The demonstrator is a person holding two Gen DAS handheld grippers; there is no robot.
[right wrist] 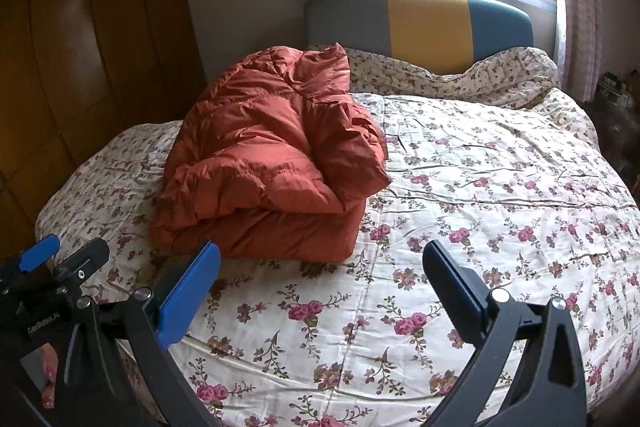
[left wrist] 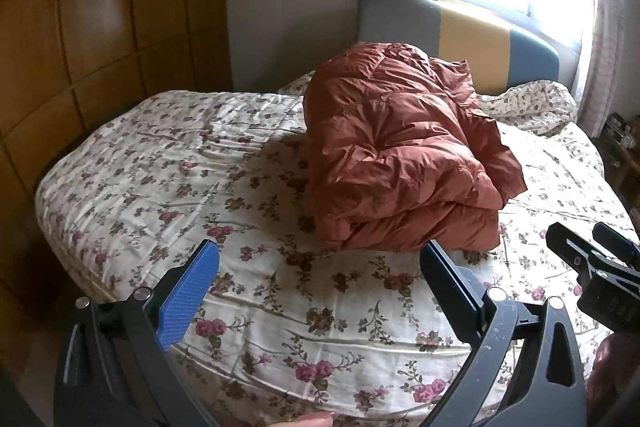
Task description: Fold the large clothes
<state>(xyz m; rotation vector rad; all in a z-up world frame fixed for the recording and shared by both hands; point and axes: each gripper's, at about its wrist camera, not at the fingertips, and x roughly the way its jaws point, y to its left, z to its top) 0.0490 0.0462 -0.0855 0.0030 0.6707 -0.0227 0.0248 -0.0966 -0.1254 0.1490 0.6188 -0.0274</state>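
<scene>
On the bed, mid-mattress, the rust puffer coat lies bundled. Both hand-held grippers, left and right, gape empty. We judge it light, slippery, squashy; pinch a hem edge.

Left hand-held gripper was wide open, nothing between its fingers. Right hand-held gripper was likewise spread, empty, level beside the left.

Bare floral bedspread right of the folded orange jacket (bulky), wardrobe close left
</scene>
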